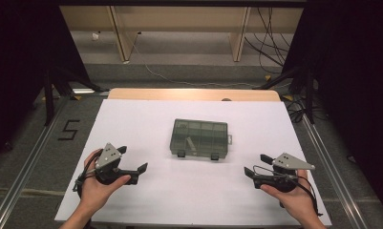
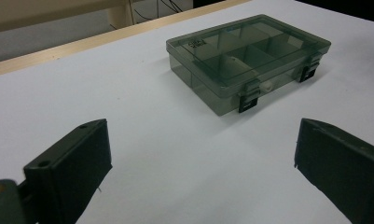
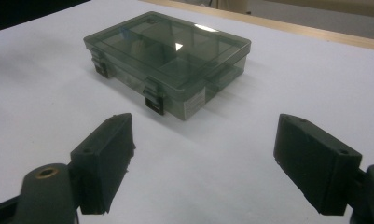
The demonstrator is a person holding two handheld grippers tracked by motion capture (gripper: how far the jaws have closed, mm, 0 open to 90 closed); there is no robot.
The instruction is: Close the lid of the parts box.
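A smoky grey see-through compartment box (image 1: 199,139) lies closed in the middle of the white table sheet, its two dark latches facing the person. My left gripper (image 1: 132,160) is held at the near left, open, with nothing between its jaws; the box (image 2: 246,58) lies ahead of it and to the right. At the near right my right gripper (image 1: 257,164) is also open and holds nothing. From that side the box (image 3: 168,58) lies ahead and slightly left, with its latches (image 3: 153,94) shut.
The white sheet (image 1: 132,119) covers a wooden table whose far edge (image 1: 194,94) shows. Beyond it are wooden legs and cables on the floor. Metal rails (image 1: 31,162) run along both sides, with black stands at the far corners.
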